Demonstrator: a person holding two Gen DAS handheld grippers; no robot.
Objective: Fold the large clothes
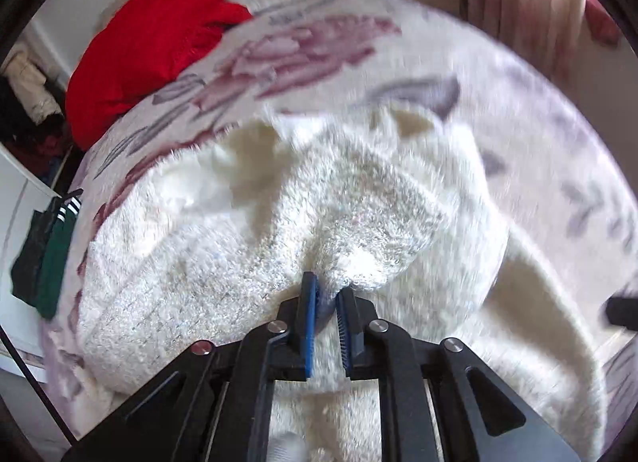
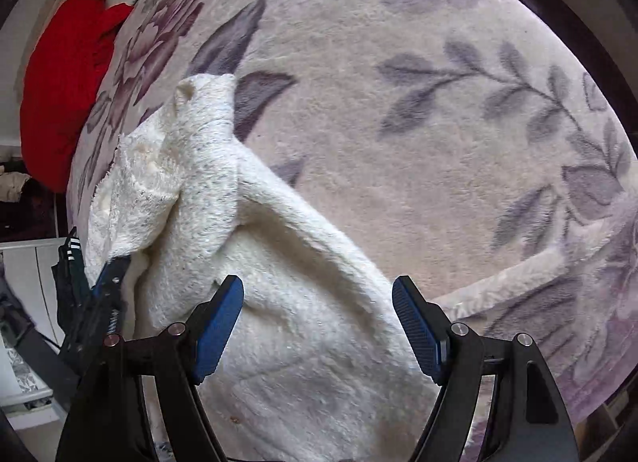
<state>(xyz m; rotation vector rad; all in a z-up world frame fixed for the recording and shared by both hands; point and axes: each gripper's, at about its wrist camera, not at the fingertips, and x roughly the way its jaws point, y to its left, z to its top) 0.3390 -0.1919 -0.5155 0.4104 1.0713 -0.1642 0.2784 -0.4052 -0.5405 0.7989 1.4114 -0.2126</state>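
The left gripper (image 1: pixel 326 304) has its blue ribbed fingers (image 1: pixel 309 326) pinched together on a fold of the cream-white fluffy knitted garment (image 1: pixel 247 246), which bunches up just ahead of the fingertips and spreads away to both sides. The right gripper (image 2: pixel 319 326) stands with its fingers (image 2: pixel 218 332) spread wide and nothing pressed between them; the same garment lies under and between them, running from the near edge away up to the left, where a narrow end — probably a sleeve or a hood, I cannot tell which — rises to a point beyond the left finger.

All of it rests on a pale plush bedspread printed with mauve flowers and grey leaves (image 2: pixel 438 143), bare beyond the right finger.

The step in hand looks like carrying one side of the garment over to make a fold. To do it well, the left fingers should keep a firm pinch on both layers, so the thick pile does not slip, and draw the cloth low and flat rather than lifting it into a heap. The free right fingers are best set on the opposite edge or used to pin the crease line before the fold lands.

Far beyond the fingertips, at the bed's edge, lies a bright red bundle of cloth (image 1: pixel 151 43).
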